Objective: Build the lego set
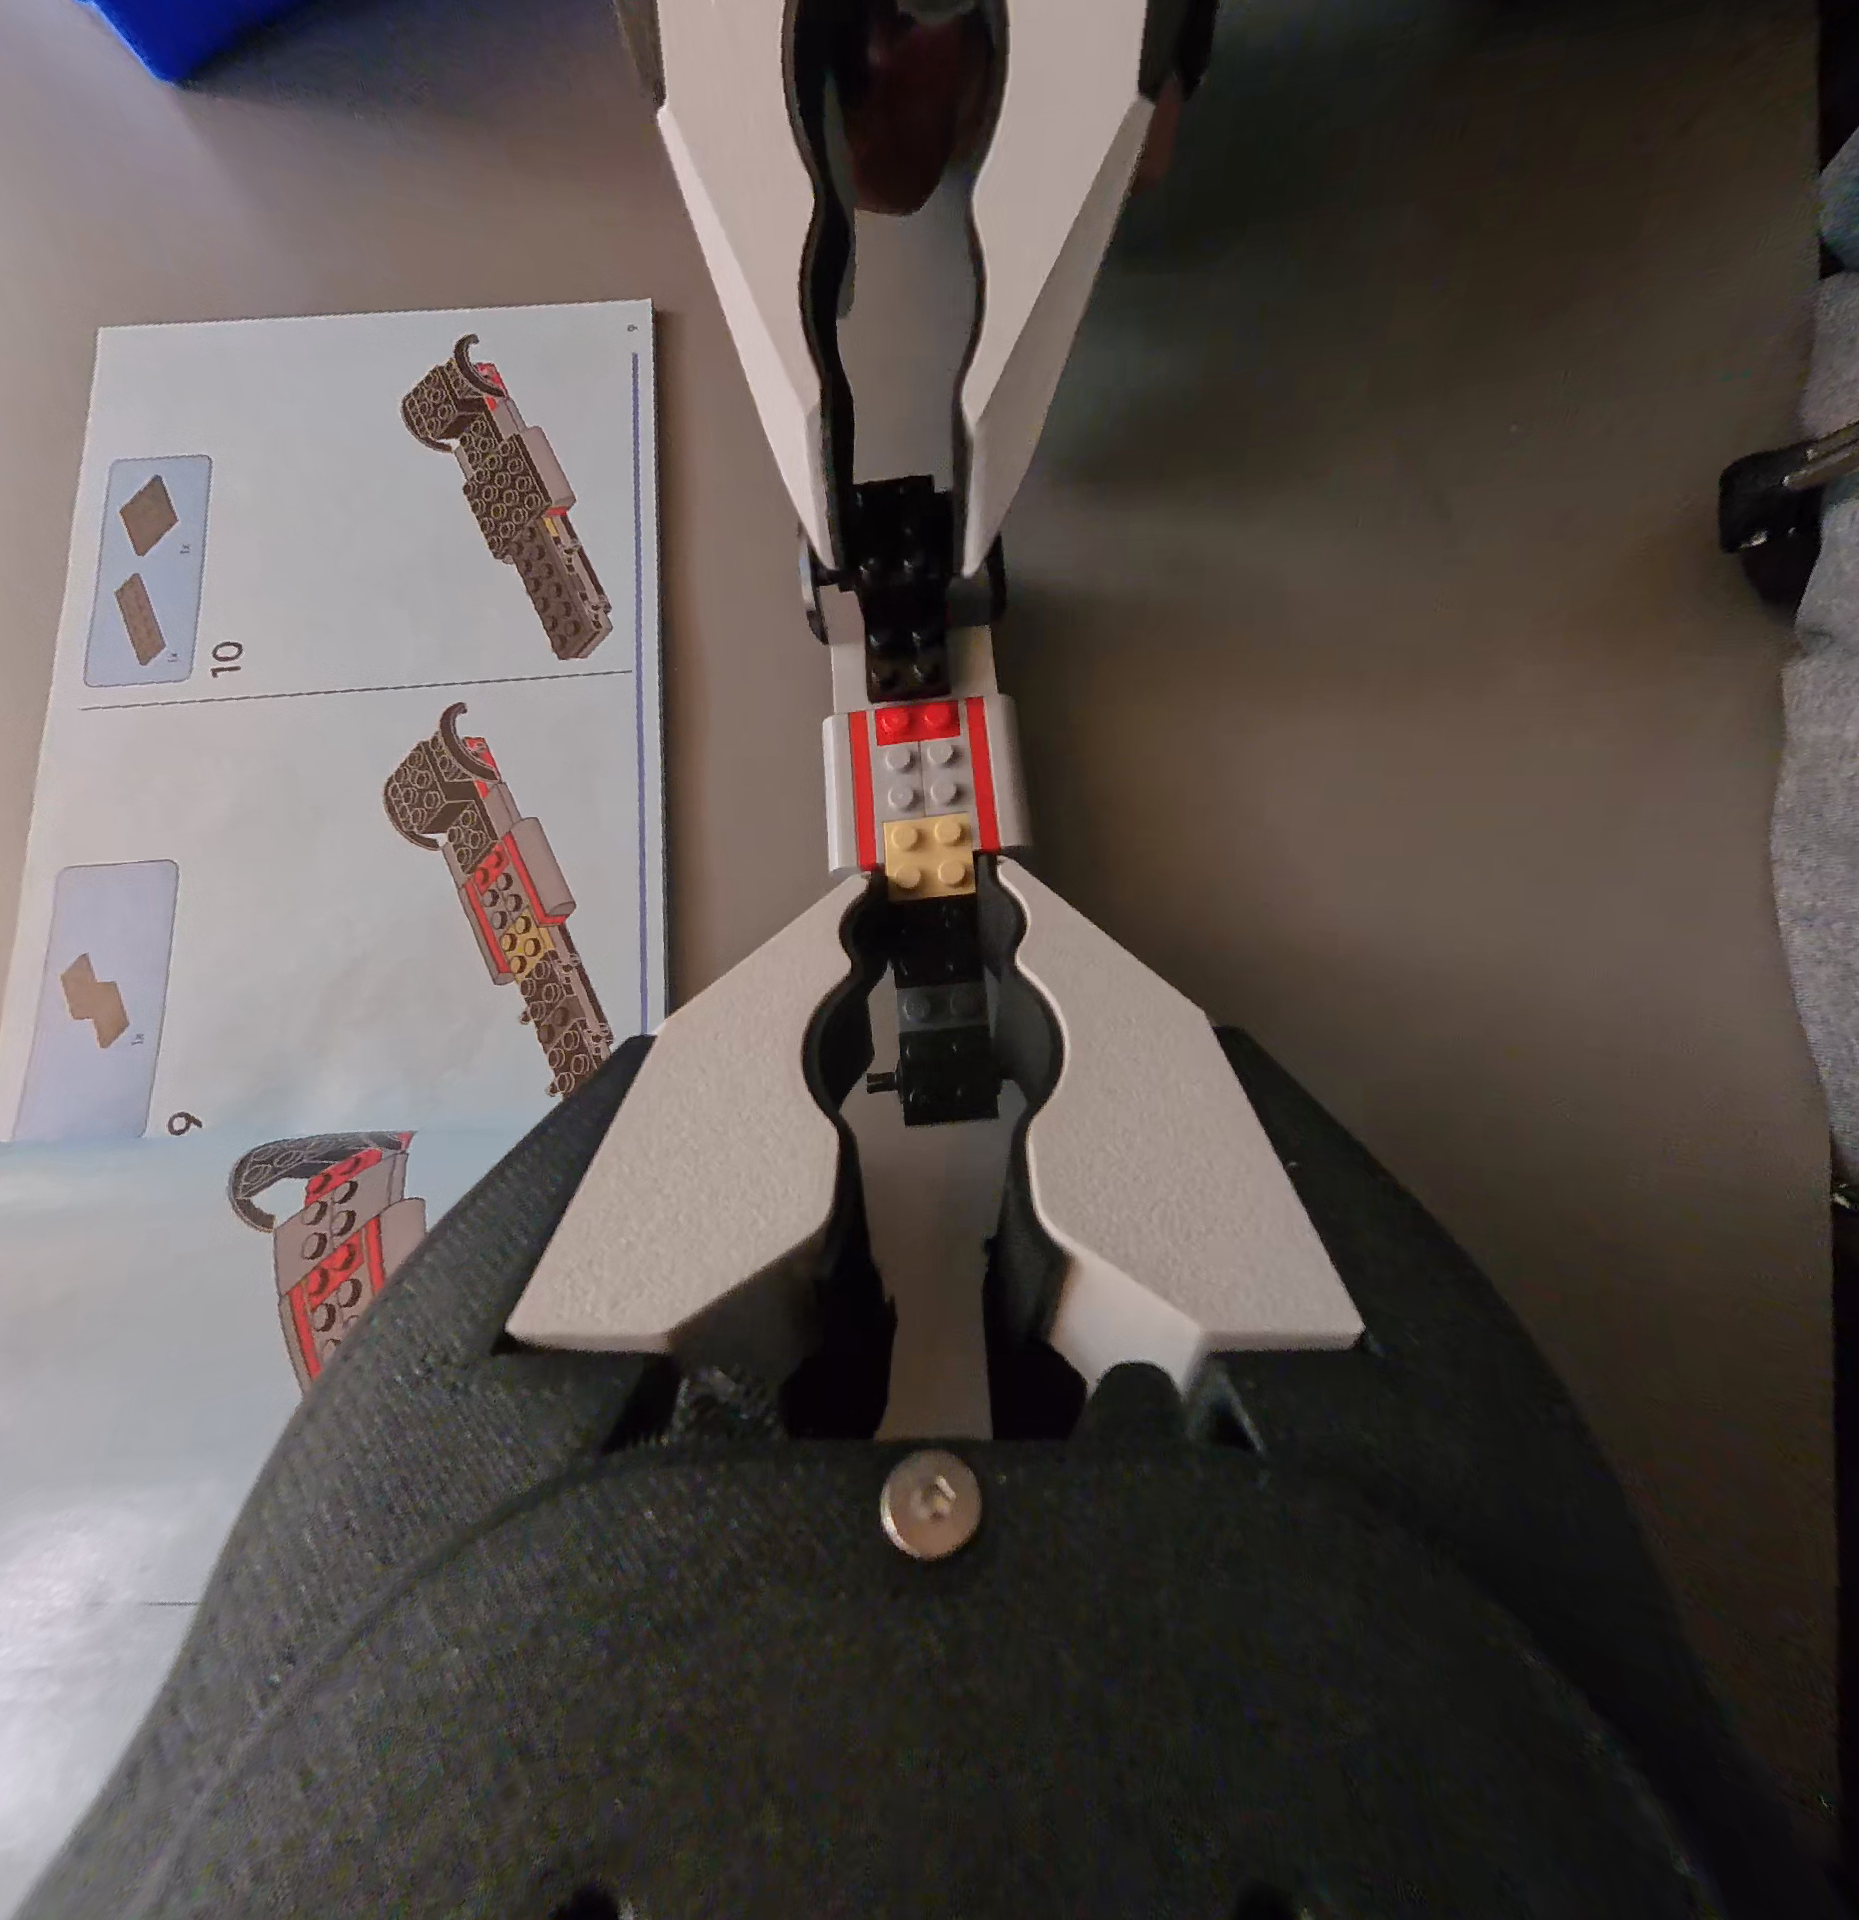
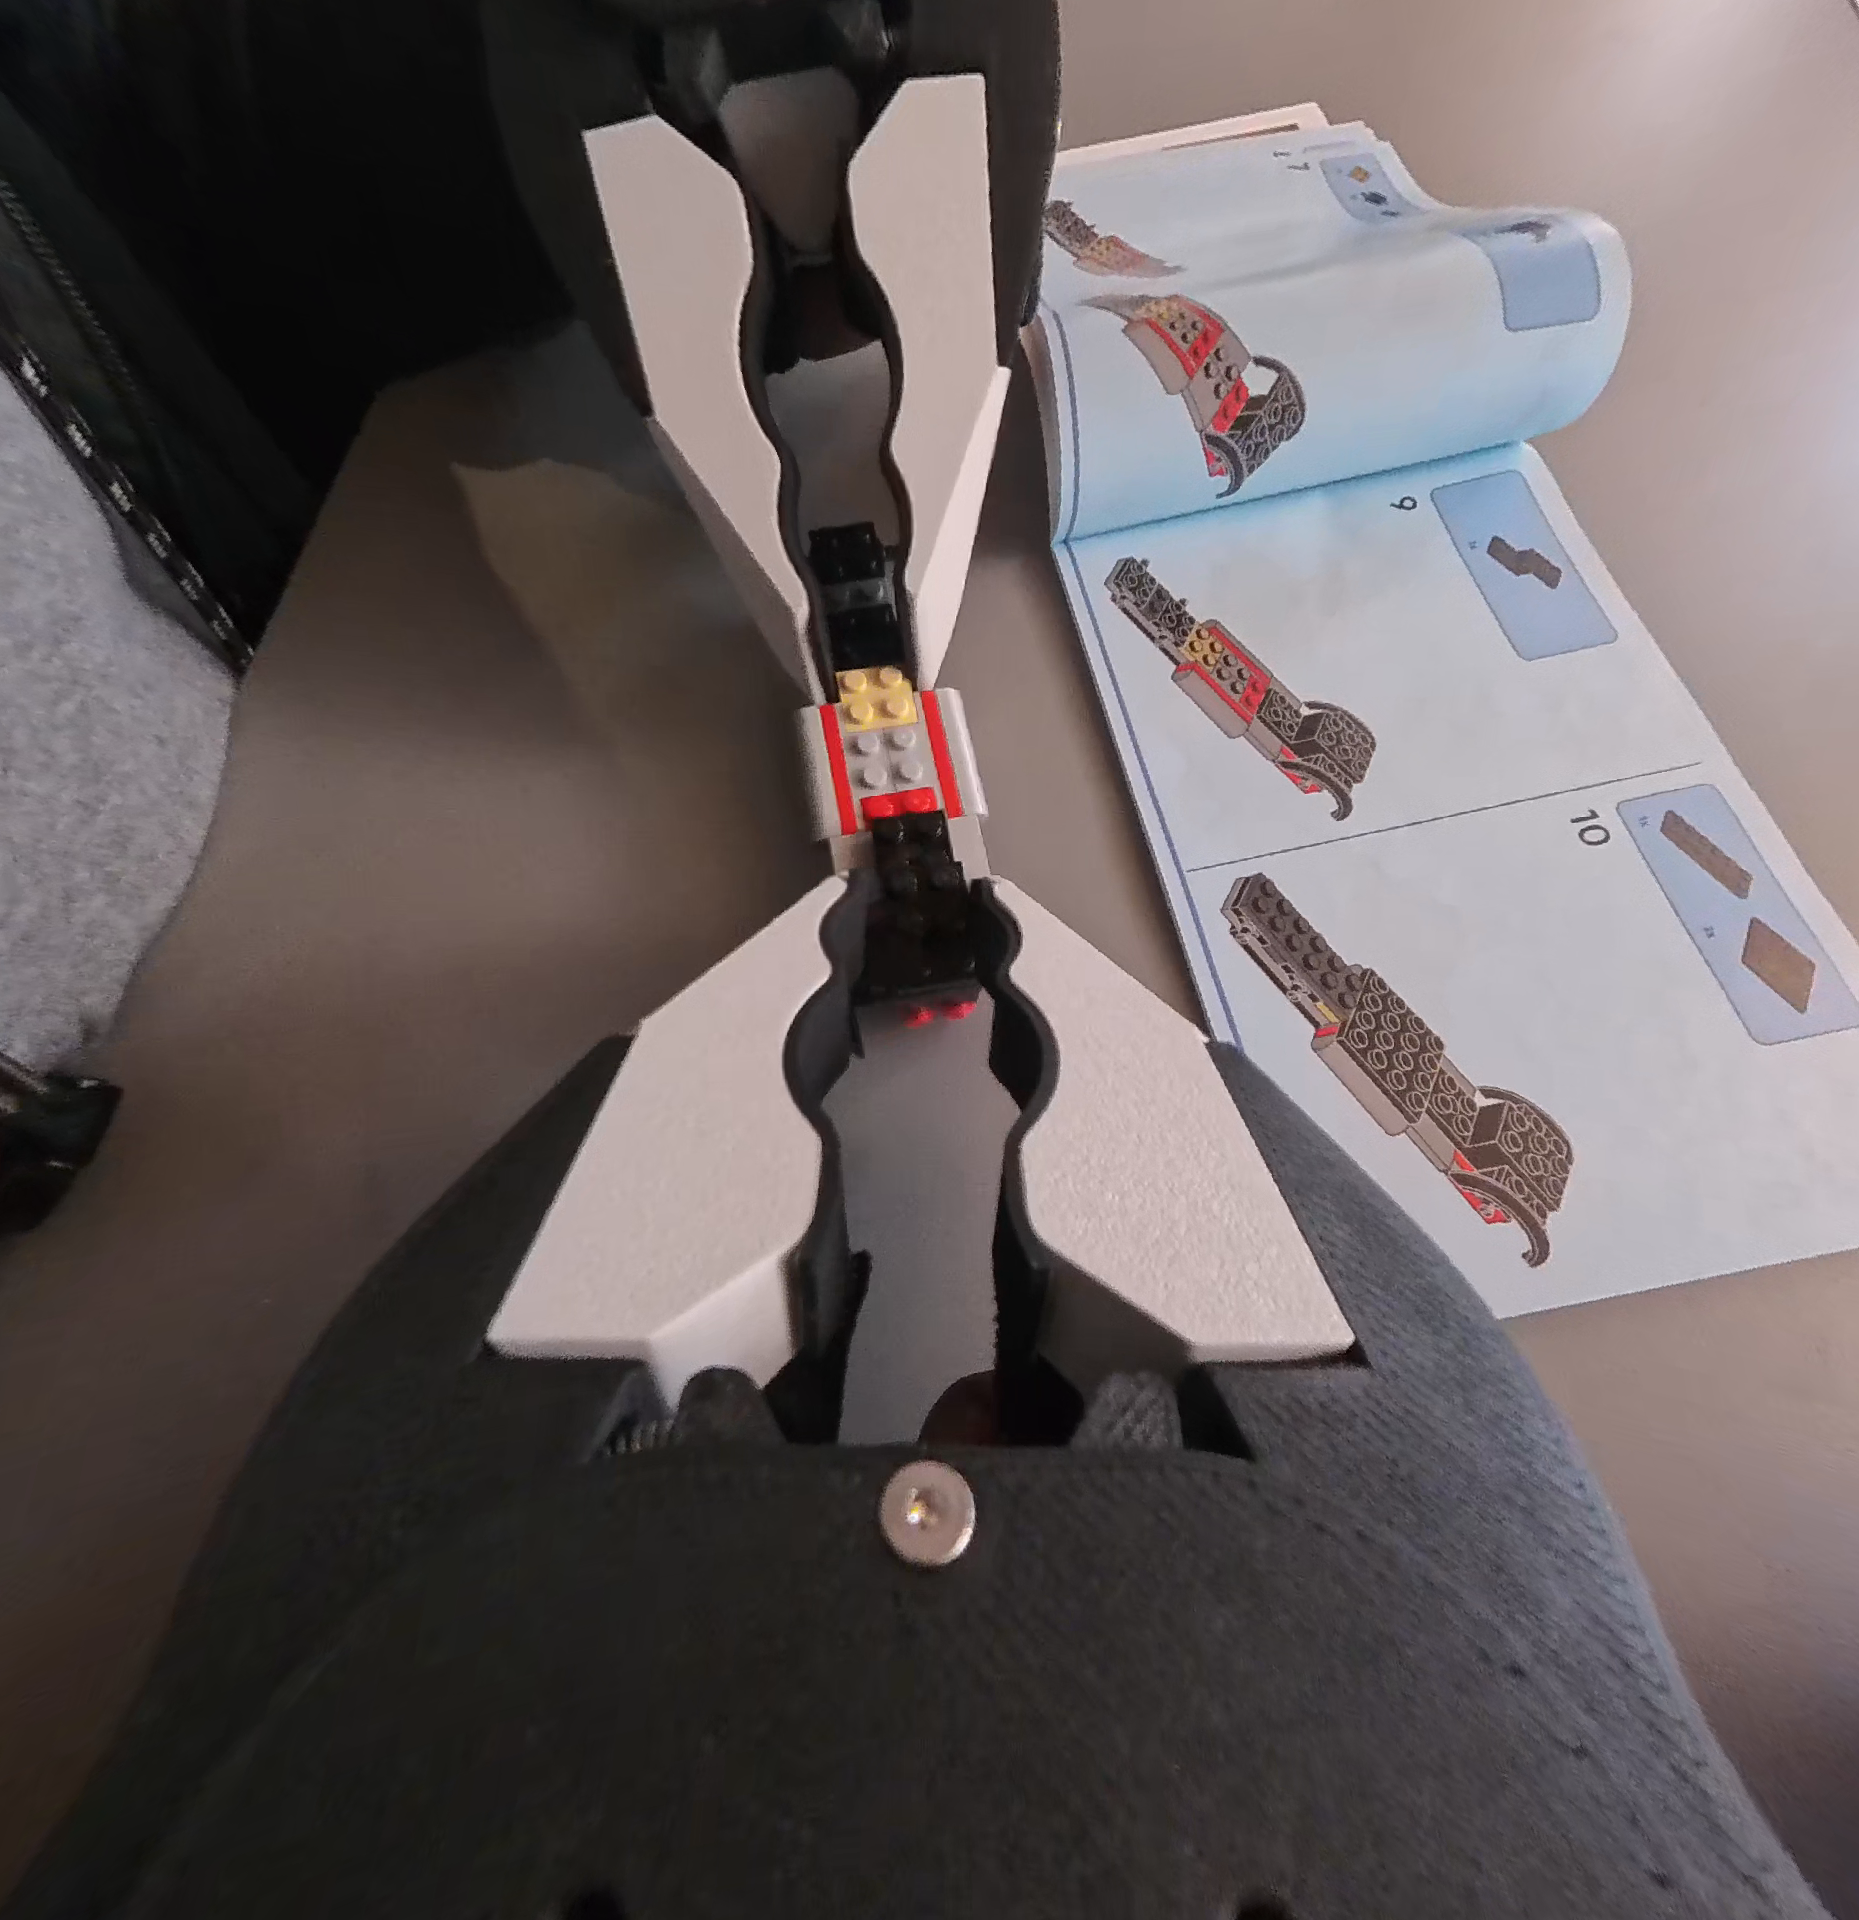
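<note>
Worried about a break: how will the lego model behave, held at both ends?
The lego model is likely stiff but fragile: many small stacked pieces. With the left gripper and right gripper clamping opposite ends, bending could probably split it mid-span.

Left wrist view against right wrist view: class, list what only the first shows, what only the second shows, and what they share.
Only the left wrist view shows a blue object at the table's far corner.

Only the right wrist view shows the booklet's curled-over page from its outer side, and a dark strap beside grey fabric.

Both show the lego model, held at one end by the left gripper and at the other by the right gripper, and the open instruction booklet on the brown table.
</note>
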